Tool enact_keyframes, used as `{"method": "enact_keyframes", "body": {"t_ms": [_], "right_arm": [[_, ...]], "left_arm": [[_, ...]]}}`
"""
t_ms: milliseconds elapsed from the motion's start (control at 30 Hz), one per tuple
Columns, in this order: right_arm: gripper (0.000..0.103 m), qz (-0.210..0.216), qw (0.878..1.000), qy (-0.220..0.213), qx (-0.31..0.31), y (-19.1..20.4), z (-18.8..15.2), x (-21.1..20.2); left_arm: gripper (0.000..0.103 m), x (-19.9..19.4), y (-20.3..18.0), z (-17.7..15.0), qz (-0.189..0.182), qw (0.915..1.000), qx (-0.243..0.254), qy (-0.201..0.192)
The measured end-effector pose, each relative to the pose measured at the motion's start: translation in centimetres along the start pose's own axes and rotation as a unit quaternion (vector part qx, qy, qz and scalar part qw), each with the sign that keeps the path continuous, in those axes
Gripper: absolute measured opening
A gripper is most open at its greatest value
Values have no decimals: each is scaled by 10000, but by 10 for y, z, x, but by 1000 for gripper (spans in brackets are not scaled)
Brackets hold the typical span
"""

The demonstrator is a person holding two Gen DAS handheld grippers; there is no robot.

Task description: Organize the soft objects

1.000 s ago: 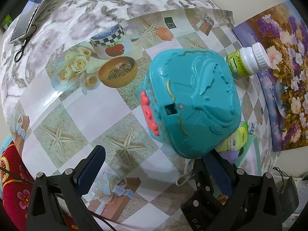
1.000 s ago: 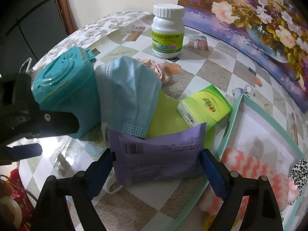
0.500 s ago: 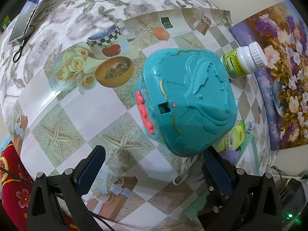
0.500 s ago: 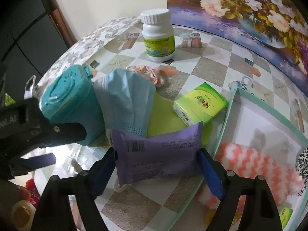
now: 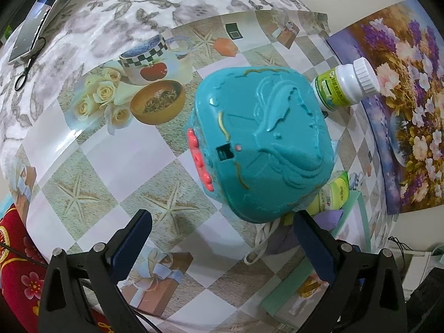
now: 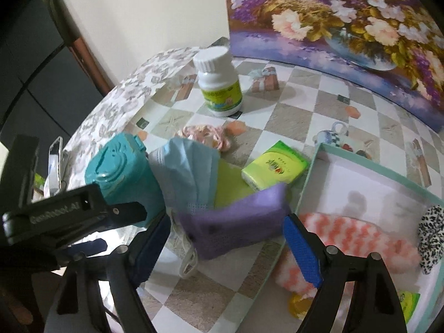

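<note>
From the left wrist, the left gripper tilts steeply down over the table, its jaws spread wide and holding nothing. One teal case stands just beyond the fingertips, one white bottle behind it; a phone lies at the far edge.

From the right wrist, the right gripper also slants down, jaws wide, and grasps one purple pack across its width, tilted and blurred. Behind the pack lie one blue mask, one green tissue pack and one pink scrunchie. The tray at the right holds one pink-and-white striped cloth and one spotted scrunchie.
</note>
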State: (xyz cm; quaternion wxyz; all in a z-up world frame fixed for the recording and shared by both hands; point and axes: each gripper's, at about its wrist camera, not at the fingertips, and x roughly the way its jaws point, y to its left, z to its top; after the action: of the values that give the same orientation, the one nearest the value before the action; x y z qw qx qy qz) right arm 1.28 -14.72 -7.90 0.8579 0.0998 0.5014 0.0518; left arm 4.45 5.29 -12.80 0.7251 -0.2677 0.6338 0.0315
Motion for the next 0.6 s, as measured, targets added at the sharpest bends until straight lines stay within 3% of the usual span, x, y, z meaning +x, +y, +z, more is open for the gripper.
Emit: {"method": "enact_keyframes", "body": {"t_ms": [200,433,600], "right_arm": [[83,80,9998,-26,167,-7,0,-4],[84,-213,9987,171,-433,9,-7,16],[98,-401,9963,225,-724,13,-10,29]], "left_arm": [[101,1,-5,-2,7,10000,-11,-2],[101,1,3,-1,21,9998,-182,11],[101,2,8,1,31,9997,-231,39]]}}
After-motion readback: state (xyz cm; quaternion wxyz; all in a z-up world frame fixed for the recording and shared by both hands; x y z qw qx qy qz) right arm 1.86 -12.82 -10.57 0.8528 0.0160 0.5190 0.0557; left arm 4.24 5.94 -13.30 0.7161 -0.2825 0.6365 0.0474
